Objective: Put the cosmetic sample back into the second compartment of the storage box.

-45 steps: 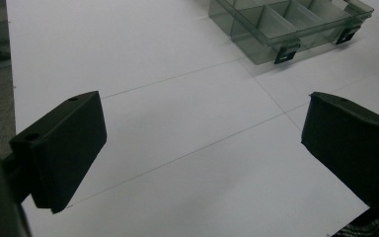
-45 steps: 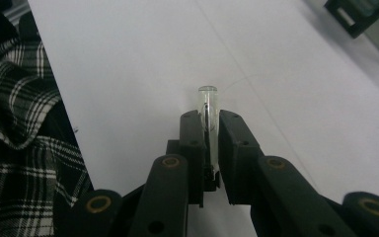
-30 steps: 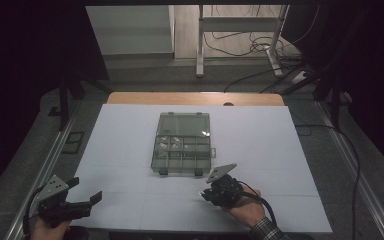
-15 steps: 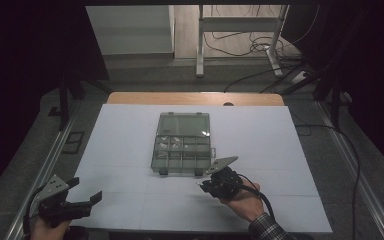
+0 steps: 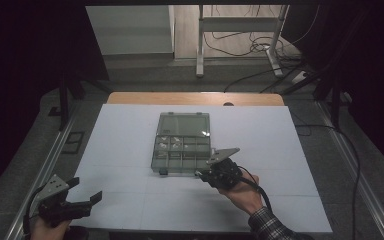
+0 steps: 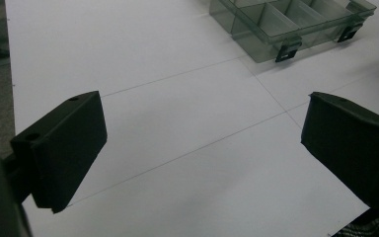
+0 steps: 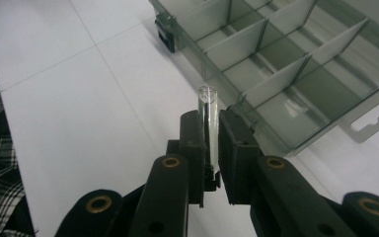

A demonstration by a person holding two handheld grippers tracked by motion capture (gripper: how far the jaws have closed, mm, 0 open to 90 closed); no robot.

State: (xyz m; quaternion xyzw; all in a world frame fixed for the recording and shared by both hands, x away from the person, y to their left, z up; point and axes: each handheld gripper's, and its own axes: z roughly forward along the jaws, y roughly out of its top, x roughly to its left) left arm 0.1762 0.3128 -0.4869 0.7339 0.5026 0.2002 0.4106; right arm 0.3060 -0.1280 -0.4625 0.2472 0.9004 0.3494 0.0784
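The right gripper (image 7: 210,148) has its fingers clamped on a small clear tube (image 7: 208,118), held just off the near right corner of the compartment box (image 5: 182,145). The left gripper (image 5: 82,197), fingers wide apart and holding nothing, hovers at the near left corner of the white surface (image 5: 125,135). Bare surface lies open between them and along both side edges.

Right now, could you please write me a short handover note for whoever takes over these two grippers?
Right gripper: shut on a small clear tube, held upright between its fingers, just at the near right corner of the compartment box.
Left gripper: open, holding nothing, over the white table at its near left corner.
Box: lid off or open, a few small items in some compartments.
Done: tube picked up.
Left: probably to place the tube into a compartment, then release.
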